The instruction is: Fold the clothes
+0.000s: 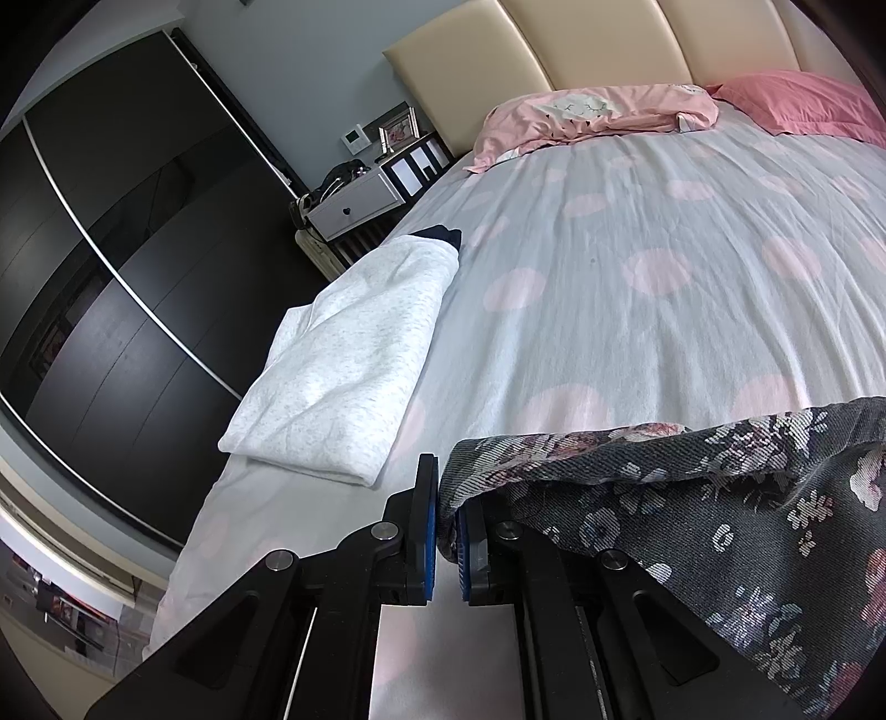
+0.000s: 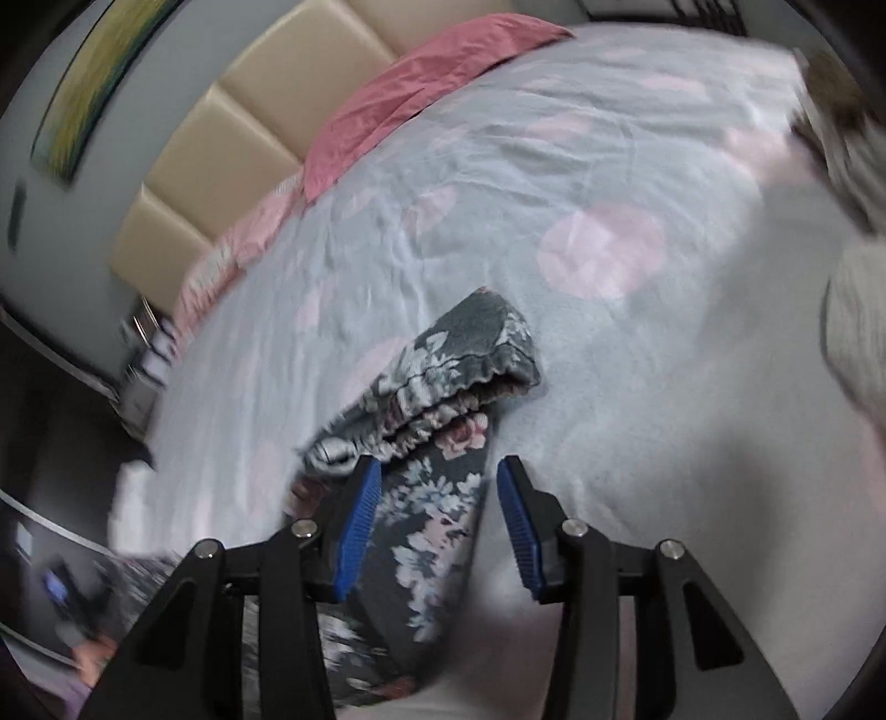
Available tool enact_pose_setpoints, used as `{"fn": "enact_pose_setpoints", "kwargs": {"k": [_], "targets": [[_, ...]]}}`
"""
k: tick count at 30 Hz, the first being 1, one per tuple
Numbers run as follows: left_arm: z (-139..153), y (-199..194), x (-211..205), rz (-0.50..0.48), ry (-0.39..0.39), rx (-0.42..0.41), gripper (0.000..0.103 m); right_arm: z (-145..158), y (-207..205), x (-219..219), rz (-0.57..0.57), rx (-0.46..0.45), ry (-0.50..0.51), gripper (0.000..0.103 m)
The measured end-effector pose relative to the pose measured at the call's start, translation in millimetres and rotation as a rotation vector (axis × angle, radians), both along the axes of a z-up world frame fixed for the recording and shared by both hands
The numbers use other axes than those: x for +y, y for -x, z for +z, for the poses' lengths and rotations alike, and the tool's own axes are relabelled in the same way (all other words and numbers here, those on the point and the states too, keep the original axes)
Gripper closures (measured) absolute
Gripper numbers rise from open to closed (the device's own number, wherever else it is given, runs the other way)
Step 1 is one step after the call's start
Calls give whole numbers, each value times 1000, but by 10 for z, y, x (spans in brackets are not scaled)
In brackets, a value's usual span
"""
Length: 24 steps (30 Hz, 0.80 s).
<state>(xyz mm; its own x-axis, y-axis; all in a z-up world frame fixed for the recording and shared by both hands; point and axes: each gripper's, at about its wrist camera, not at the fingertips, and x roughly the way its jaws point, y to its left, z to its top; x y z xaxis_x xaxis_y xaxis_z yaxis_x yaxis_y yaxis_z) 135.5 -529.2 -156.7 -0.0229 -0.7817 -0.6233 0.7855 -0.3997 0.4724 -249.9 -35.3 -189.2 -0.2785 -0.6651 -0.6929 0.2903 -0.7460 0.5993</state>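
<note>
Left gripper (image 1: 447,518), bottom centre of the left wrist view: blue pads nearly together, clamped on the edge of the floral garment (image 1: 692,498). That grey flower-print fabric drapes from the pads to the lower right of the frame, lying over the bedspread (image 1: 637,310)

Right gripper (image 2: 439,476), bottom centre of the right wrist view: jaws released, standing apart. A strip of the same floral garment (image 2: 437,515) runs between the fingers; left pad (image 2: 360,526) touches or sits just beside it, right pad (image 2: 518,531) clear of it. Gathered elastic hem bunched just beyond the fingertips, mid frame. View is motion-blurred

Mid distance, left wrist view: folded white-grey sweater (image 1: 354,354) with dark cuff, centre left, on the bed's edge, apart from the floral piece

Farther: pale bedspread with pink dots fills the centre and right. Pink pillows (image 1: 598,119) at upper right against a cream padded headboard (image 1: 554,50). White nightstand (image 1: 354,207) with picture frame, upper centre-left. Dark wardrobe (image 1: 111,266) along the left edge
</note>
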Motion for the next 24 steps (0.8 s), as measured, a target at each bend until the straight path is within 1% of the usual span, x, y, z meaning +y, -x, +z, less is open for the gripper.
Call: {"fn": "enact_pose_setpoints", "kwargs": {"k": [4,5,6,8,13,16,18,19,20,22,24], "targets": [[-13,11,-3,2,-1,-3,97,-145,115,242,-129,-168,212,60],[-14,12,-3,1,-1,-4,97,-175,123,252,-135,-190,234,60],[-15,15,-3,2,-1,-5,97,-201,129,238,-136,-208,234,60],[-14,19,-2,2,-3,-4,97,-206,120,180,-123,-208,229,59],[-20,23,-1,2,-5,-4,97,-104,106,27,-90,-169,234,61],[-22,18,-9,2,-7,-3,97,-85,97,-9,-84,-157,191,62],[-23,14,-11,2,-9,-2,97,-40,85,34,-126,-121,137,62],[-23,13,-12,2,-10,-1,97,7,91,67,-139,-97,134,62],[-24,12,-16,2,-12,0,97,35,95,96,-147,-93,150,62],[-33,12,-22,3,-14,1,97,2,114,108,-138,-143,219,62],[-41,18,-29,3,-16,-1,97,-101,99,41,-114,-200,233,62]]}}
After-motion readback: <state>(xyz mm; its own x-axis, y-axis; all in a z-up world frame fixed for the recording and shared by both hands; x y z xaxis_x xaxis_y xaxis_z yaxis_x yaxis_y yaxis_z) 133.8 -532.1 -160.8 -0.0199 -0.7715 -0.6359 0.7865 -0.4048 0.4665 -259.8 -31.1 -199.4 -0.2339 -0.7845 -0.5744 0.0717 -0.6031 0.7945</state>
